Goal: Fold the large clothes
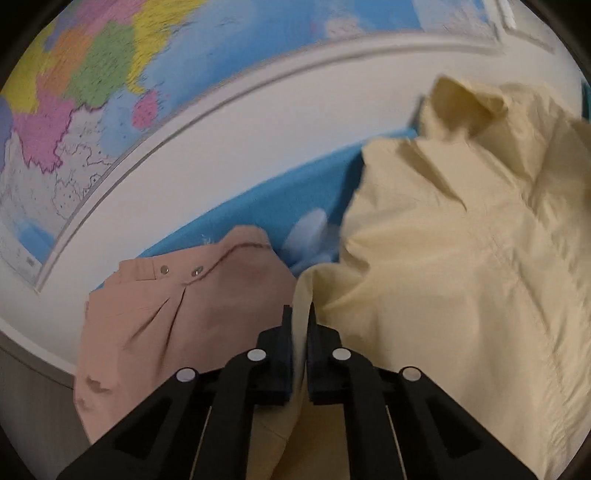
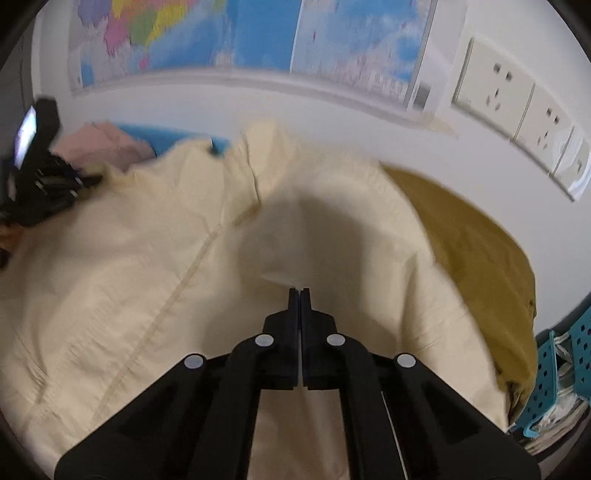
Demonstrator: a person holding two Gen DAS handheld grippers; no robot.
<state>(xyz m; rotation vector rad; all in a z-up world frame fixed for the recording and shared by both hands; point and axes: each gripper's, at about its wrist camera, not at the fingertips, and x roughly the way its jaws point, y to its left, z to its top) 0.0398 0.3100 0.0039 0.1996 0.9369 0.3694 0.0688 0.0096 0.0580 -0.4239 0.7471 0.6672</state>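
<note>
The left tongs (image 1: 300,314) are pinched nearly closed on a fold of the cream-yellow garment (image 1: 461,258), a strip of its edge running down between the two black fingers (image 1: 286,325). The garment lies spread and rumpled to the right of those tongs, bunched into peaks at its far end. Just to the left of it lies a folded pink garment (image 1: 177,317) with two metal snaps near its upper edge; the cream fabric touches or overlaps its right side. Both lie on a blue cover (image 1: 280,199), and a pale blurred patch on that cover shows in the gap between them. Behind, a white wall carries a framed, coloured map (image 1: 92,92).

The right tongs (image 2: 299,291) have their fingers fully together, with their tips right at a raised flap of the cream-yellow garment (image 2: 166,258). The picture is blurred, and whether cloth is actually caught between the tips cannot be told. A long seam runs diagonally across the fabric to the left of the tongs. At the far left edge of this view the other black gripper (image 2: 48,177) sits at the cloth's edge, with the pink garment (image 2: 107,144) beyond it. An ochre-brown garment (image 2: 480,266) lies under the cream one's right side. A teal perforated basket (image 2: 554,365) stands at the lower right. White wall sockets (image 2: 498,92) sit on the wall beside the map (image 2: 240,33).
</note>
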